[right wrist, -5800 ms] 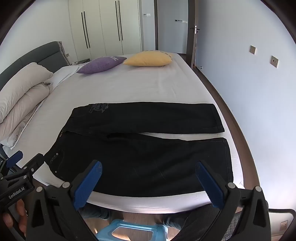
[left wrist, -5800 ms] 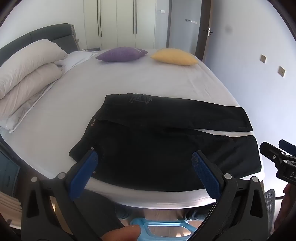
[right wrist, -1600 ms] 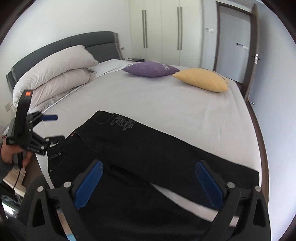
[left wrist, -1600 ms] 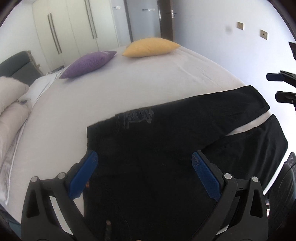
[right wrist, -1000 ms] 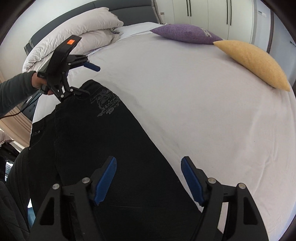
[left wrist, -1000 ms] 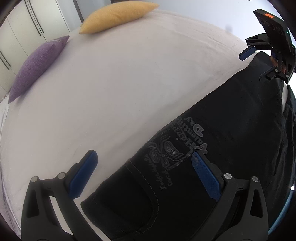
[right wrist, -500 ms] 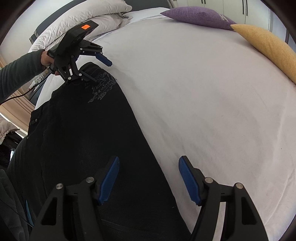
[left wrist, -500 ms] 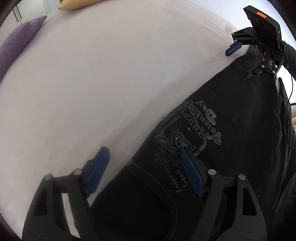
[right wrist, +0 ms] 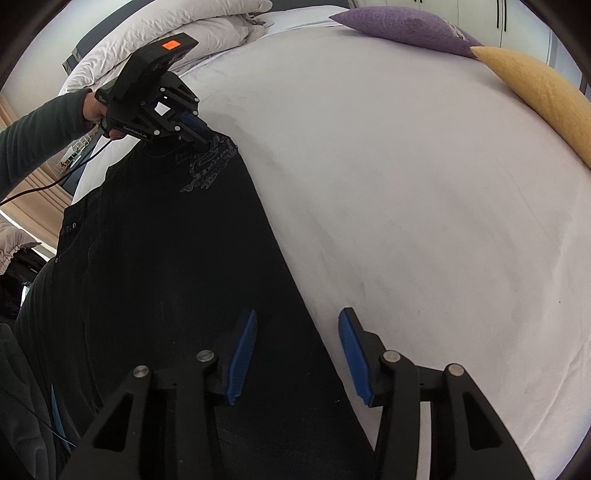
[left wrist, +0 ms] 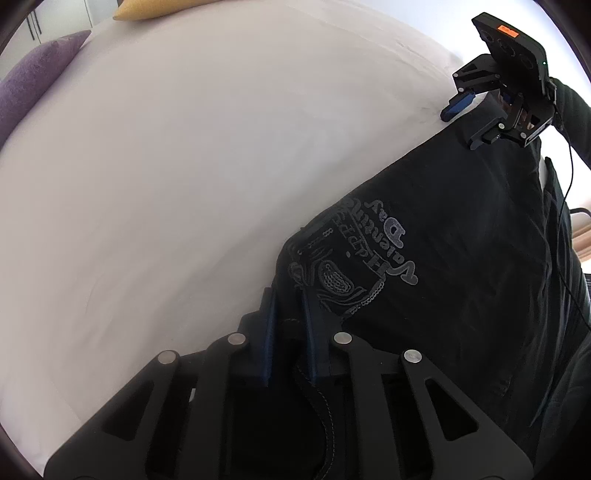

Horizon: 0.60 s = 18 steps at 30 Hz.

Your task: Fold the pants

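Black pants [left wrist: 461,266] with a silver print lie flat on the white bed [left wrist: 184,166], also in the right wrist view [right wrist: 166,266]. My left gripper [left wrist: 288,299] is shut on the waistband edge beside the print; it shows from afar in the right wrist view [right wrist: 207,138]. My right gripper [right wrist: 297,321] is open, its jaws straddling the far edge of the leg near the hem. It appears at the far end in the left wrist view [left wrist: 460,127], jaws apart over the cloth.
A purple pillow [right wrist: 399,18] and a yellow pillow [right wrist: 543,88] lie at the far side of the bed. White pillows [right wrist: 184,33] are stacked by the headboard. A cable [right wrist: 55,177] trails from the left hand.
My left gripper has closed onto the waistband edge. My right gripper has narrowed a little and sits lower over the leg's edge.
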{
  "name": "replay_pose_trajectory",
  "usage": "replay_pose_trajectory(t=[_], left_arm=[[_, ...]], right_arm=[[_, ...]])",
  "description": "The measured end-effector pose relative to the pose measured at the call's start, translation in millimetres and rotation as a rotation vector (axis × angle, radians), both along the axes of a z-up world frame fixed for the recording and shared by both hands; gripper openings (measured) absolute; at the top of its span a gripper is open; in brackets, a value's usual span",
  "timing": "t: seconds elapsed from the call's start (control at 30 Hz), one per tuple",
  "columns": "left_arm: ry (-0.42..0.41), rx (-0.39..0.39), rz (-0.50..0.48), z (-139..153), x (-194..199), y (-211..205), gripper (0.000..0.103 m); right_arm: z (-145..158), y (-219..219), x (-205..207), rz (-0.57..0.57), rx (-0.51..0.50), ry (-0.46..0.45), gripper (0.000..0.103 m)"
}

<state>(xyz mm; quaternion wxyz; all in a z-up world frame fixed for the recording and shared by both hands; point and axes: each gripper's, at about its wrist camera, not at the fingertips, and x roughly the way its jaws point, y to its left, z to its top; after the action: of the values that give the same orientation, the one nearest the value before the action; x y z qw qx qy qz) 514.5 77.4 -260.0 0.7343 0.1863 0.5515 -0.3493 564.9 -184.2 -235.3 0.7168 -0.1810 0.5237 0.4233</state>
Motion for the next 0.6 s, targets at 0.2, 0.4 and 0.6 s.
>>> replay_pose_trajectory(t=[0.2, 0.4, 0.6], left_arm=[[-0.063, -0.023, 0.004, 3, -19, -5, 0.009], [-0.11, -0.028, 0.008, 7, -38, -22, 0.008], [-0.152, -0.04, 0.018, 27, -40, 1, 0.007]], right_arm=[[-5, 2, 4, 0.013, -0.03, 0.012, 0.034], [-6, -2, 7, 0.003, -0.033, 0.031, 0.013], [4, 0, 0, 0.013, -0.065, -0.009, 0.005]])
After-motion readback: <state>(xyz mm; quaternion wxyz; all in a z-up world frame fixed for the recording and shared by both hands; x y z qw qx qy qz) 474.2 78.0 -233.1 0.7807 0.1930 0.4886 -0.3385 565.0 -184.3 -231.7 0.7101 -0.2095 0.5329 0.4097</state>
